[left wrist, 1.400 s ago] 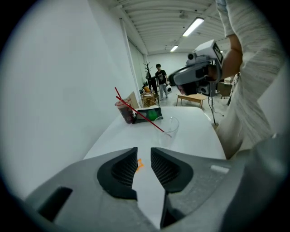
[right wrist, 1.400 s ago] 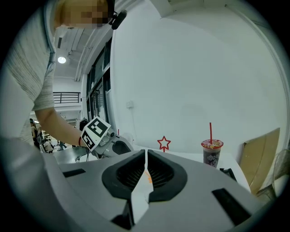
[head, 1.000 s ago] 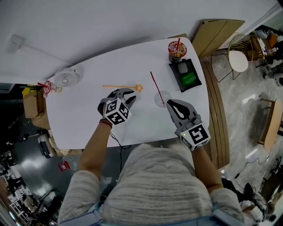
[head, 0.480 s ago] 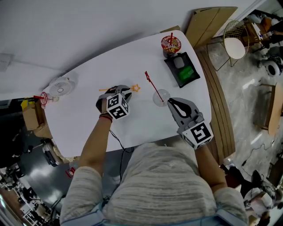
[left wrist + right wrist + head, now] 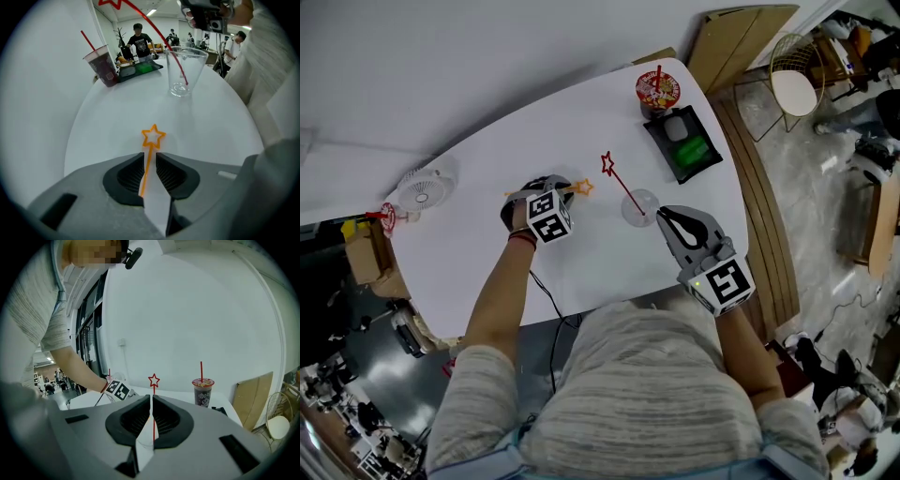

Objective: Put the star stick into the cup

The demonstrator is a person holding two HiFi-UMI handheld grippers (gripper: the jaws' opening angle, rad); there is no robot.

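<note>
Left claw (image 5: 150,157): pointing steeply down at the desk (image 5: 112,122), jaws narrow but not pinched. We see the orange star stick (image 5: 146,173) lying flat on the desk with its shaft running through the gap. White desk shows either side of it near the tips, so the pads aren't pressing. The star end pokes out just past the tips, toward the cup (image 5: 194,65). The rest of the shaft runs back under the claw.

Right claw (image 5: 152,397): near level, jaws closed to a thin slit on the near wall of the clear cup. The cup stands upright mid-desk, near the left claw but apart from it. A red star stick (image 5: 153,390) is already in it, foot on the cup bottom. It leans away from the right claw, star well above the rim.

Writing: we can't read any. The marker cubes (image 5: 549,217) on both claws carry black-and-white square patterns only. At the far right corner there's a printed drink cup (image 5: 656,90) with a red straw (image 5: 201,370); its label is busy but too small to read. Just beside it is a black tray (image 5: 664,155) holding a green item (image 5: 695,150) and a grey one (image 5: 677,127). At the desk's far left end sits a small white fan (image 5: 420,191), well apart from everything.
</note>
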